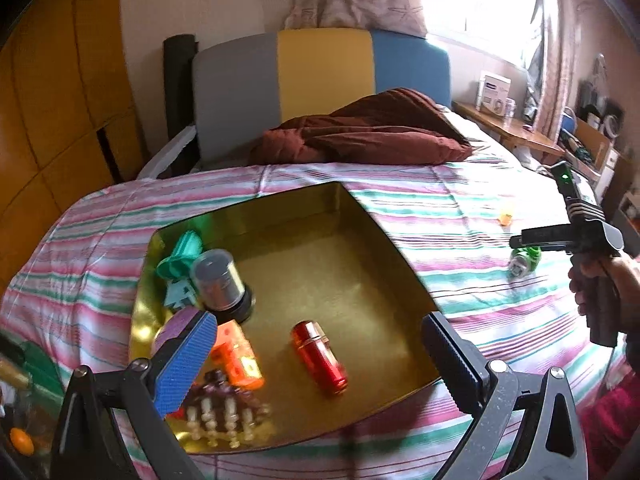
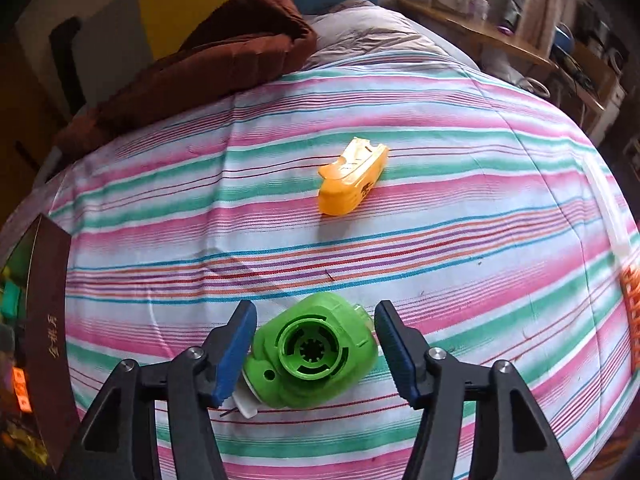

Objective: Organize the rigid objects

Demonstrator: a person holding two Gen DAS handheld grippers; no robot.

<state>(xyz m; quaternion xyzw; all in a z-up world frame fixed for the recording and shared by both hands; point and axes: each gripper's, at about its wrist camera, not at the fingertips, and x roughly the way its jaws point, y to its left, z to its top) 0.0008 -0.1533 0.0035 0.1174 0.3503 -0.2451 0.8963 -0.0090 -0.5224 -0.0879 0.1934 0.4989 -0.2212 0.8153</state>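
A square gold tin (image 1: 360,208) lies on the striped bedspread. In it are a red metal cylinder (image 1: 320,360), an orange toy (image 1: 238,354), a clear capped jar (image 1: 220,280), a teal piece (image 1: 180,256) and several chess pieces (image 1: 224,416). My left gripper (image 1: 318,320) hovers open above the tin, the red cylinder lying below its gap. My right gripper (image 2: 314,308) points down at the bed, open, and straddles a green plastic housing (image 2: 316,348). The left pad (image 2: 236,344) is against it and the right pad (image 2: 394,344) stands just clear. A yellow-orange toy (image 2: 352,178) lies farther back.
A brown quilt (image 1: 368,132) is bunched at the headboard (image 1: 320,76). A wooden side table (image 1: 512,128) with a white box stands at the right. A hand (image 1: 600,284) holds the right gripper (image 1: 520,246) over the green housing (image 1: 524,262). The tin's dark outer wall (image 2: 44,300) is at the left.
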